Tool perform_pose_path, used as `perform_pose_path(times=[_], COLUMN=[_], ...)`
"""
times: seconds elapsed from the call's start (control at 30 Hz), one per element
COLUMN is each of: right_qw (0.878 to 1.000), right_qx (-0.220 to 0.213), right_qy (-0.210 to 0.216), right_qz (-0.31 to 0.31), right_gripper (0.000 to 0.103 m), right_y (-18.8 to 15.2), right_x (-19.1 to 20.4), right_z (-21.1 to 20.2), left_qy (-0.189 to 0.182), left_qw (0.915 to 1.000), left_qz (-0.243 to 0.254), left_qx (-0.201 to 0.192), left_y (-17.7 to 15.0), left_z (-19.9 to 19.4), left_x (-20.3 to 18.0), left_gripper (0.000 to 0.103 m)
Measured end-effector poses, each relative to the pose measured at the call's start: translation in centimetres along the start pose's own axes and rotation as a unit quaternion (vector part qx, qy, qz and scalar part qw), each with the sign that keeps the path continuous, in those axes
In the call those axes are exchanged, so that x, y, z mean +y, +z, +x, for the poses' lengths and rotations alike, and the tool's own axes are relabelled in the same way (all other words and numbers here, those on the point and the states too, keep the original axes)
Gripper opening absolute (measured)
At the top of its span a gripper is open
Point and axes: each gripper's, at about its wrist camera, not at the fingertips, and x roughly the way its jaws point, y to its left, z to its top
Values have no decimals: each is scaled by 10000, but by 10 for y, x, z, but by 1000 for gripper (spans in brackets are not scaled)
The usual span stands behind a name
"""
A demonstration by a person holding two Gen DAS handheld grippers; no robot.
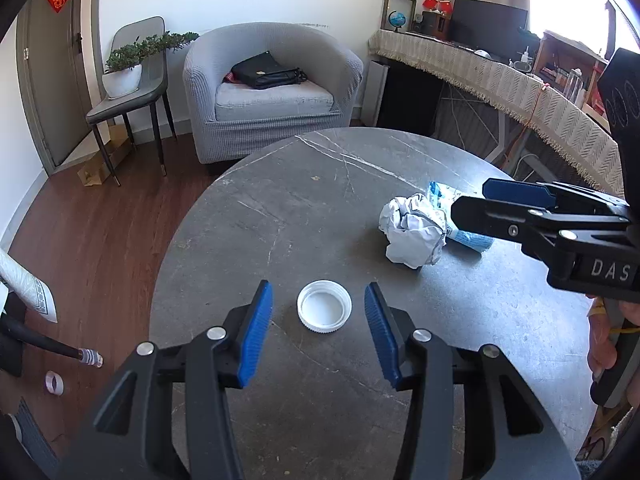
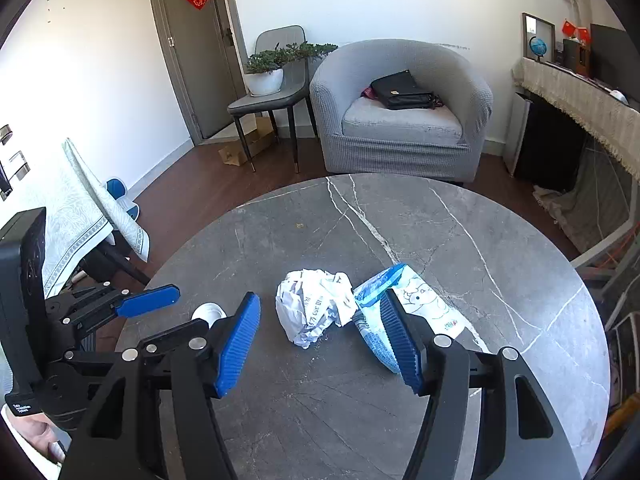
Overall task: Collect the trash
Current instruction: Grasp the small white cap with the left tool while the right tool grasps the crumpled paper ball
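Both angled down, left gripper [image 1: 319, 334] astride cap [image 1: 324, 306]

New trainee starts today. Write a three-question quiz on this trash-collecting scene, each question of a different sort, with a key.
1. True or false: the white cap lies between the left gripper's open fingers, untouched.
2. Which item lies directly ahead of the right gripper? A) crumpled paper ball B) blue-and-white wrapper C) white cap
3. Fill in: the trash sits on a round grey ____.

Key: 1 true; 2 A; 3 table.
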Motion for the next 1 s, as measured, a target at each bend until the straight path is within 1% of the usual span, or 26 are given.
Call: perform_pose_path(times=[0.1,0.2,0.27,0.33,0.37,0.67,1.0], right_qw=[10000,10000,9999,9999,9999,9995,9985], right_qx=[23,50,70,93,103,192,330], right_qy=[-26,-55,-84,-99,-110,-124,-169], right_qz=[9,24,25,-2,-19,-208,-415], right_gripper=[64,65,67,68,68,70,70], right_y=[-2,-4,-5,-6,-7,-8,-5], right_x=[-2,-5,-6,-6,-5,3,19], right_z=[0,0,1,1,2,7,26], left_qy=[29,-8,-20,-54,-82,-70,17], left_qw=[9999,9998,9998,9997,9996,9996,9997], left_qz=[-101,-141,-109,-107,-131,-120,-226], left_qx=[73,118,144,209,253,253,88], left_y=[2,3,3,2,2,0,2], left_z=[5,8,10,14,16,12,-7], left_x=[-1,-1,-4,-6,-7,-3,20], left_gripper=[50,43,37,35,33,32,32])
